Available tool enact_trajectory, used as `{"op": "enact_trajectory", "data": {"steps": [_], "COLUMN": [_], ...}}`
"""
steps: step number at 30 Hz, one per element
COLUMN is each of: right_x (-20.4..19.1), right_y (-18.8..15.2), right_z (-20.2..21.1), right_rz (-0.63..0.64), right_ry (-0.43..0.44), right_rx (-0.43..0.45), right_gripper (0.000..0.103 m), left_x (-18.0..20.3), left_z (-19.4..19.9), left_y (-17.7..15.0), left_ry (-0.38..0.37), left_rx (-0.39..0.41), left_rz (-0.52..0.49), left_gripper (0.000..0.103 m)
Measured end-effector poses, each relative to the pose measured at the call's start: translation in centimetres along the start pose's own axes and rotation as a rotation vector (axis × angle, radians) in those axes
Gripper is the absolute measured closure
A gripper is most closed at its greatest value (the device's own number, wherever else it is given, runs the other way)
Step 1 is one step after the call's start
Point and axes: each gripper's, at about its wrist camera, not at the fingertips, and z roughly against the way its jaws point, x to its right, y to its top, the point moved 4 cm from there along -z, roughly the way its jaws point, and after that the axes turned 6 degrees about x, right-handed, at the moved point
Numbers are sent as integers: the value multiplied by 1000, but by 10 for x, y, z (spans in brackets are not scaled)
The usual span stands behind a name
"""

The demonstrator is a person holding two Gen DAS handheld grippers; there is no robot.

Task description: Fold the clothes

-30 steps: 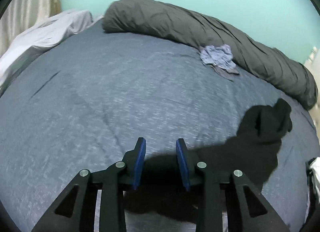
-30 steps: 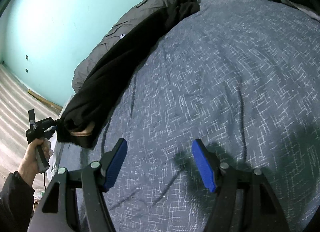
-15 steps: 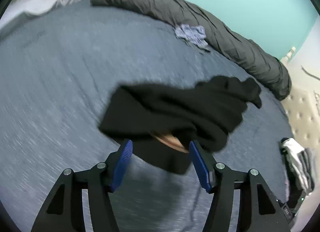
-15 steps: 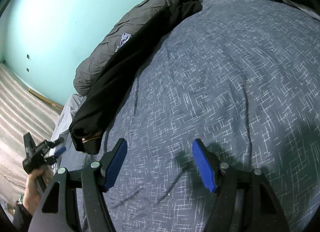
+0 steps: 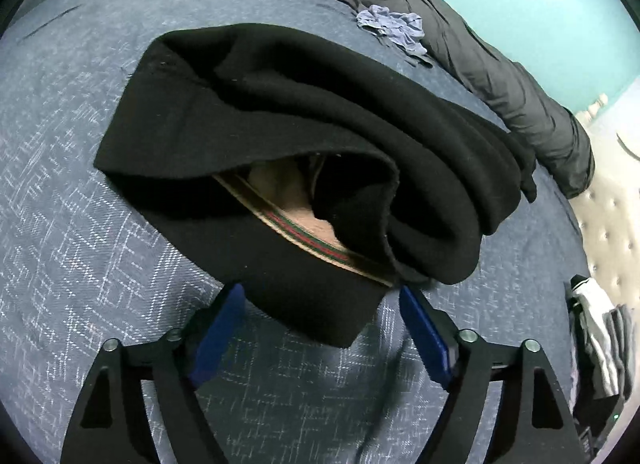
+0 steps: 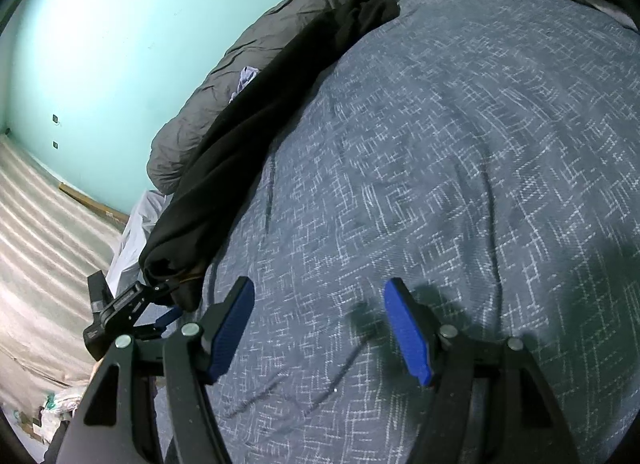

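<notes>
Scene: a black garment [image 5: 304,136], apparently trousers with a striped waistband lining, is laid on a bed [image 5: 80,248] covered in a blue-grey flecked spread, so that a broad flat surface is given for folding.
Left hand-held gripper [image 5: 320,328]: it is held low over the bed with its blue pads spread wide; the near edge of the garment lies between them, but no cloth is pinched. In the right wrist view it is seen right at the waistband end, where contact cannot be told.
Garment, near end: the waistband opening is turned toward the left camera, with tan lining and a red-and-green stripe exposed, which suggests that the waist is kept at the person's side for handling.
Garment, long axis: it is run from the near waistband away and to the right, toward a rolled grey duvet [image 5: 460,36] along the far edge of the bed; the legs are bunched in thick lengthwise rolls rather than laid flat.
Stage: the cloth is judged not yet neatly folded; whether it is being spread out or gathered up cannot be settled.
Other clothes: a small crumpled blue-grey piece [image 5: 392,26] is left beside the duvet, and a black-and-white pile [image 5: 596,328] sits at the right edge of the bed, well apart.
Right hand-held gripper [image 6: 320,328]: it is held open and empty over bare bedspread, to the right of the garment, apparently kept in readiness.
</notes>
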Motion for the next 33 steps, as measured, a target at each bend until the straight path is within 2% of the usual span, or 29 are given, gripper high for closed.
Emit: {"op": "enact_trajectory", "data": {"steps": [3, 7, 10, 14, 16, 17, 18, 21, 24, 33], "right_x": [1, 1, 0, -1, 0, 0, 0, -2, -5, -13], "right_y": [0, 0, -1, -2, -2, -2, -1, -1, -3, -6], "right_z": [1, 1, 0, -2, -2, -2, -2, -5, -7, -16], "right_rz": [-2, -1, 3, 10, 13, 13, 13, 26, 44, 98], "right_ry": [0, 0, 1, 2, 3, 2, 1, -1, -2, -7], "right_rx": [1, 1, -4, -9, -10, -9, -7, -12, -20, -44], "right_gripper": [35, 35, 35, 35, 35, 35, 35, 35, 35, 35], "left_x": [2, -2, -8, -19, -20, -19, -16, -8, -5, -8], "left_z": [-3, -3, 3, -7, -8, -8, -7, -4, 2, 9], "left_y": [1, 7, 16, 20, 23, 24, 26, 32, 38, 51], "left_ry": [-6, -18, 14, 41, 53, 56, 51, 27, 8, -50], "left_rx": [15, 40, 91, 77, 80, 84, 88, 97, 112, 100], "left_rz": [13, 62, 74, 82, 67, 55, 37, -6, -32, -107], "left_gripper": [10, 10, 10, 11, 18, 30, 48, 70, 81, 89]}}
